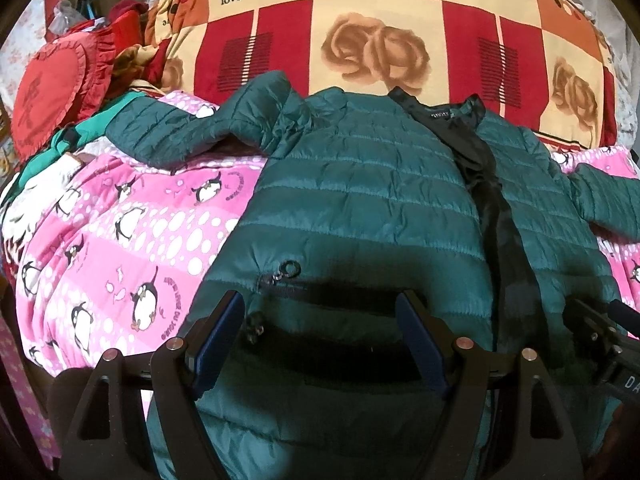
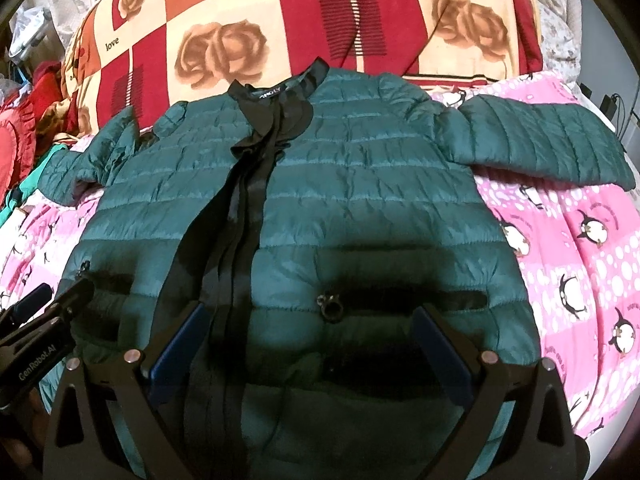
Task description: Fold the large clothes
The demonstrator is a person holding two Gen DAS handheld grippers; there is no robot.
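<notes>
A dark green quilted puffer jacket (image 1: 360, 208) (image 2: 320, 184) lies face up on a pink penguin-print bedspread (image 1: 120, 232) (image 2: 580, 248), front parted along a black lining strip, both sleeves spread sideways. My left gripper (image 1: 320, 304) hovers open over the jacket's left pocket zip, its blue pads wide apart and empty. My right gripper (image 2: 312, 316) is open too, above the right pocket zip near the hem, holding nothing. Each gripper shows at the edge of the other's view.
A big red, orange and cream rose-patterned quilt (image 1: 360, 40) (image 2: 280, 32) is piled behind the jacket's collar. A red heart-shaped frilled cushion (image 1: 52, 92) and red and teal clothes lie at the far left. The bedspread's near edge drops off below.
</notes>
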